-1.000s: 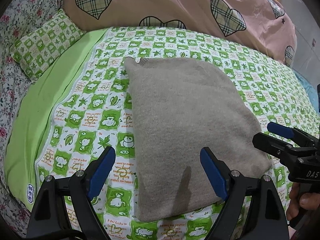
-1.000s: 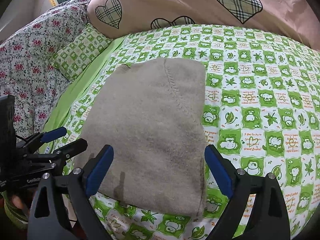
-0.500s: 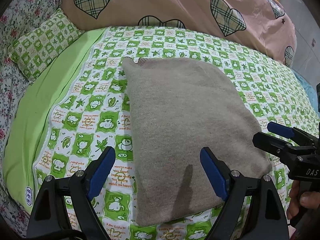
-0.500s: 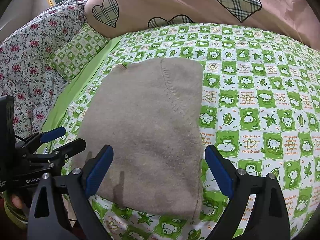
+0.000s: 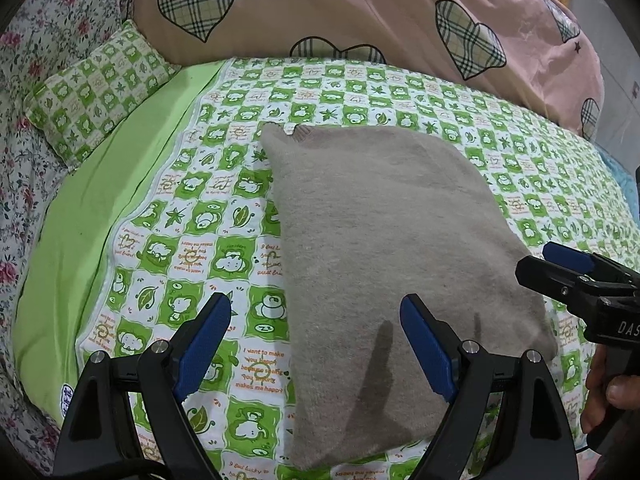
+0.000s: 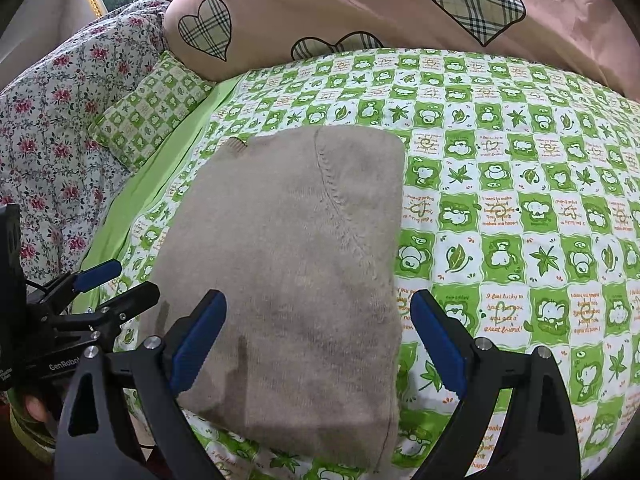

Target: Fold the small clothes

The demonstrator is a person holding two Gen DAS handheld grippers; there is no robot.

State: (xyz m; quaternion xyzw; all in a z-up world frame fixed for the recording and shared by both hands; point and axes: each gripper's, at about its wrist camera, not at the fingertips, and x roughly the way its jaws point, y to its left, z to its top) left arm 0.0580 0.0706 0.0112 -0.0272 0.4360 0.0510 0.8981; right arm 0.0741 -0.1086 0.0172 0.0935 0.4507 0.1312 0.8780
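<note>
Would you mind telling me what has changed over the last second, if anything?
Very little. Both views drift slightly, so the folded beige garment sits a touch higher in the left wrist frame, suggesting the left gripper eased back a little. Nothing was grasped or released: both it and the right gripper stay open, and the garment lies unchanged on the green checked sheet.

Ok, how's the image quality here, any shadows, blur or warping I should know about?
Left wrist view: sharp, fisheye bends the bed, finger shadows fall on the beige sweater. Right wrist view: equally sharp, dark corners, shadow streaks near the sweater's front edge; no glare in either.
</note>
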